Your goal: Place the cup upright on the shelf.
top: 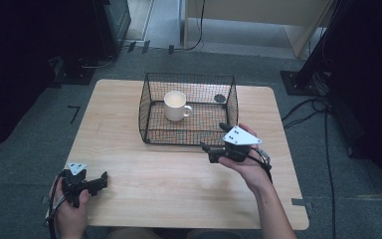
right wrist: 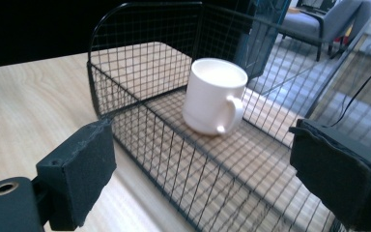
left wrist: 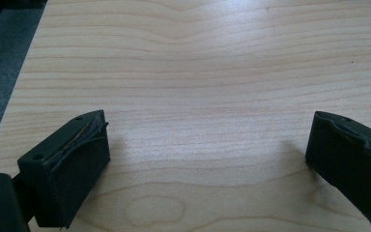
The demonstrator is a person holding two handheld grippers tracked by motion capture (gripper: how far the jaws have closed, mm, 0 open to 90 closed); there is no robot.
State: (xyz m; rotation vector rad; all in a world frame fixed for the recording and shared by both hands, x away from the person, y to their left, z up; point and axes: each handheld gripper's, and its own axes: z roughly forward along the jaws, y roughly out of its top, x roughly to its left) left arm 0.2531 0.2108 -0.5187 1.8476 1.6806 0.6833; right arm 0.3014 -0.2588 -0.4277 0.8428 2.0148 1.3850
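High view: a wooden desk carries a black wire basket toward its far side, and a white mug stands upright inside it, handle to the right. The right hand-held gripper hovers just in front of the basket's near right corner, its jaws pointing left along the near wall. The left hand-held gripper sits low at the desk's near left edge, well apart from the basket, with nothing near its jaws.

Left gripper view: the 2 black jaws stand wide over bare wood — nothing lies between them.

Right gripper view: the jaws stand wide and grip nothing; between them the basket's near wall shows, and the mug stands on the mesh floor beyond it, handle toward the camera.
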